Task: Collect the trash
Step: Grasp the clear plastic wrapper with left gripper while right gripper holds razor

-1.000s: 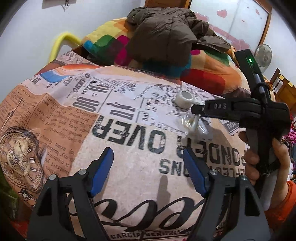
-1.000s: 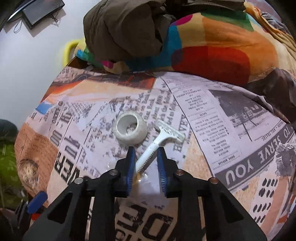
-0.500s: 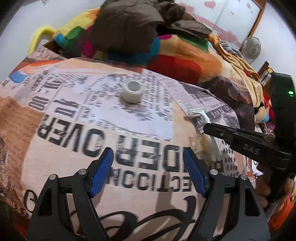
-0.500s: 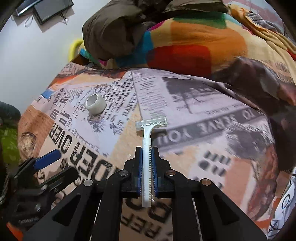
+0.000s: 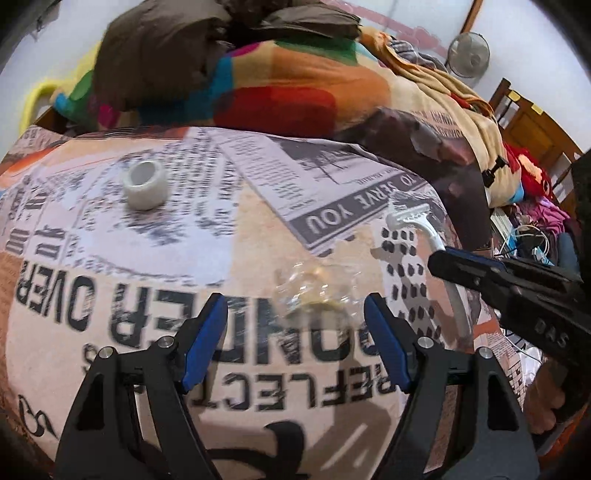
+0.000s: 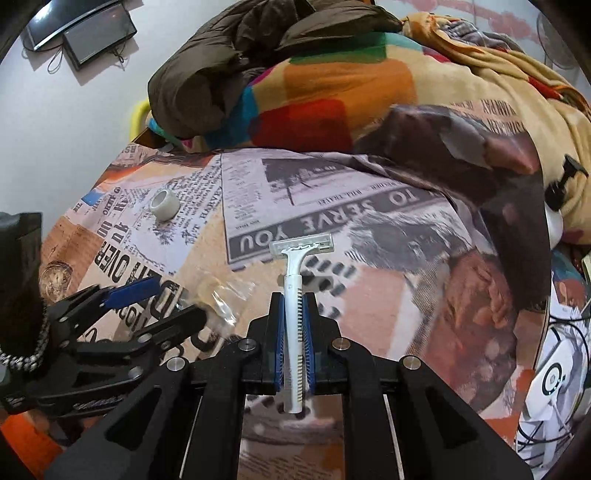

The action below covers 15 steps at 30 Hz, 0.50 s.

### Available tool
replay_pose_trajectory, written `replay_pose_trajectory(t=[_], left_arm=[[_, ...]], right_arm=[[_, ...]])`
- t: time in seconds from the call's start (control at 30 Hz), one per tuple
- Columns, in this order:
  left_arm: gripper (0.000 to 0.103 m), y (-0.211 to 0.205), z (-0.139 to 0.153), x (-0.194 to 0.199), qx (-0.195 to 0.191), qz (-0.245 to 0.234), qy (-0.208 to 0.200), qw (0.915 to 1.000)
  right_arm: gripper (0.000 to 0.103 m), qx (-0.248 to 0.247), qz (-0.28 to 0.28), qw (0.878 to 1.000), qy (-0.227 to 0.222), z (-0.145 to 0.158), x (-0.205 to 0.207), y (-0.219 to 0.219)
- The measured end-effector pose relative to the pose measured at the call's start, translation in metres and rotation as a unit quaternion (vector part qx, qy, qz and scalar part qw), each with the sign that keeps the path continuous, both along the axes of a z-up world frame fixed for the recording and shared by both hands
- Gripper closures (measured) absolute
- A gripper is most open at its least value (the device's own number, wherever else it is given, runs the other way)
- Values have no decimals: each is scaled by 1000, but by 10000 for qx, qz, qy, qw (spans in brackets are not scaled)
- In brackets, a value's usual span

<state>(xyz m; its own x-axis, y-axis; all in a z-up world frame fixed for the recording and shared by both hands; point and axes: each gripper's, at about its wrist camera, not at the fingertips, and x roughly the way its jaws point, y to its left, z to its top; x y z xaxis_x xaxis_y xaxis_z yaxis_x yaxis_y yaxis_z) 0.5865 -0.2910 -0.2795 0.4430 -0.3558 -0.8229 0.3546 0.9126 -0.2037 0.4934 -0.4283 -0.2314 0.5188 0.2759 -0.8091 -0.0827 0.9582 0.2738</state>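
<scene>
A white disposable razor is clamped by its handle in my right gripper, head pointing forward over the newspaper-print bedspread. The left wrist view shows the razor sticking out of the right gripper at the right. A crumpled clear plastic wrapper lies on the spread between the tips of my left gripper. Its jaws are closing and the pads do not touch the wrapper. In the right wrist view the left gripper straddles the wrapper. A white tape roll sits further back left.
A brown jacket and a multicoloured blanket are heaped along the back of the bed. A fan and a wooden chair stand at the right, with cables and clutter beside the bed. A dark screen hangs on the wall.
My right gripper shut on the razor and carried it rightward, away from the tape roll. The left gripper swept right across the spread, and the wrapper now lies between its fingertips.
</scene>
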Motion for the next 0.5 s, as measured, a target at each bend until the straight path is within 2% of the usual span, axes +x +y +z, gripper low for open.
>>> replay_pose_trajectory(t=[0.13, 0.2, 0.27, 0.3, 0.37, 0.5], left_arm=[[46, -12, -5, 2, 103, -17, -28, 9999], [59, -18, -5, 0, 273, -53, -137, 9995], [67, -19, -5, -3, 326, -134, -165, 9992], [68, -18, -4, -4, 293, -135, -153, 9994], [82, -14, -1, -7, 231, -135, -170, 9995], [90, -3, 5, -14, 172, -75, -79, 9998]], right_arm=[[94, 74, 1, 10000, 8, -1, -6, -4], [94, 94, 15, 10000, 18, -2, -7, -3], [94, 100, 36, 9999, 12, -1, -10, -1], [94, 91, 48, 9999, 7, -1, -11, 0], [94, 67, 64, 10000, 0, 1, -14, 3], [94, 120, 106, 9999, 11, 5, -17, 9]])
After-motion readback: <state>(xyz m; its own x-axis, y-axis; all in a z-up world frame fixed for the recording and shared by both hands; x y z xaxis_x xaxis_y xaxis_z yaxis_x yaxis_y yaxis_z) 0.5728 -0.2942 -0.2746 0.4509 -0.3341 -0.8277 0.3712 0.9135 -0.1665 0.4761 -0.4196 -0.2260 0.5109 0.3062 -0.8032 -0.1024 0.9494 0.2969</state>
